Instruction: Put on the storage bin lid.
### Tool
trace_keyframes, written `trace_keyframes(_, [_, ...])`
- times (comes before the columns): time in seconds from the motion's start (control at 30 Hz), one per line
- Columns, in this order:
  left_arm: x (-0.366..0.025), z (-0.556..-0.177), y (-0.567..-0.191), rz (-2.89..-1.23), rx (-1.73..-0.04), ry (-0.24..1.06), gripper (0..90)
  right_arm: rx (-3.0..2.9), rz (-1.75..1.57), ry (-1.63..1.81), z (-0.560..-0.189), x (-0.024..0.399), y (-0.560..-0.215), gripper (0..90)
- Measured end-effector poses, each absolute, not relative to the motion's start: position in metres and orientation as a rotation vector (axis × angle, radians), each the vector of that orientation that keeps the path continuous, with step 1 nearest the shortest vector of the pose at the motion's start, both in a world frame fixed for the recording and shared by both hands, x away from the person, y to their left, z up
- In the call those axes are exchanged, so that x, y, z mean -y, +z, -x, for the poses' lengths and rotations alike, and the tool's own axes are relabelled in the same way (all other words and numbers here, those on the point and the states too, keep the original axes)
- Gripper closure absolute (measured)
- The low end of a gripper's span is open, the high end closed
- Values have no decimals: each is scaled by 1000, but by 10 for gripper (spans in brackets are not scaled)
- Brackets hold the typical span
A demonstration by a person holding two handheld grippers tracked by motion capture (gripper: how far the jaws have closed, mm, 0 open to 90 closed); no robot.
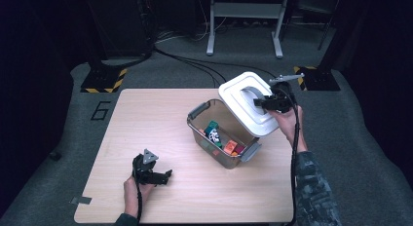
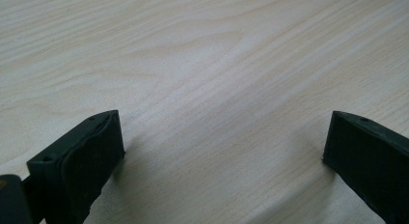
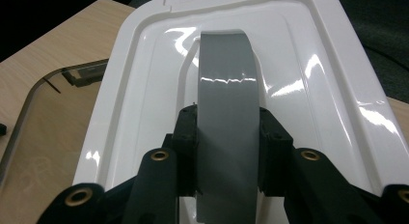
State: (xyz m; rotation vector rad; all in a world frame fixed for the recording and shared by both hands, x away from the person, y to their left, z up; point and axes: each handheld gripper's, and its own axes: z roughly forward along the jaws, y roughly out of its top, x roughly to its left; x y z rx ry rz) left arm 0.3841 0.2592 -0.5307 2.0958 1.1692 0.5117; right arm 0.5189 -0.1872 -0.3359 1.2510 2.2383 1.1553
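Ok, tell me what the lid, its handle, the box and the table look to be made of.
Lid: glossy white plastic, by its sharp light reflections and moulded ridges.
Handle: smooth grey plastic with a softer sheen, clamped in the right gripper.
Box: clear plastic, probably; coloured items show through its walls.
Table: pale wood or a wood-look laminate; grain lines run across a matt top.

You see the pale wooden bench (image 1: 160, 138) lit from above, dark surroundings beyond it, glare streaks on the glossy white plastic lid (image 3: 308, 74), and soft focus close up.
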Motion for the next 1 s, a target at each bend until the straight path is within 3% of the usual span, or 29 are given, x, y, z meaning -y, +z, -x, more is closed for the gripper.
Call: trace_keyframes(1.0, [-259,-384,-531,-2099,-1165,514,4,-2455,-1175,1133,-500,116,-360,670])
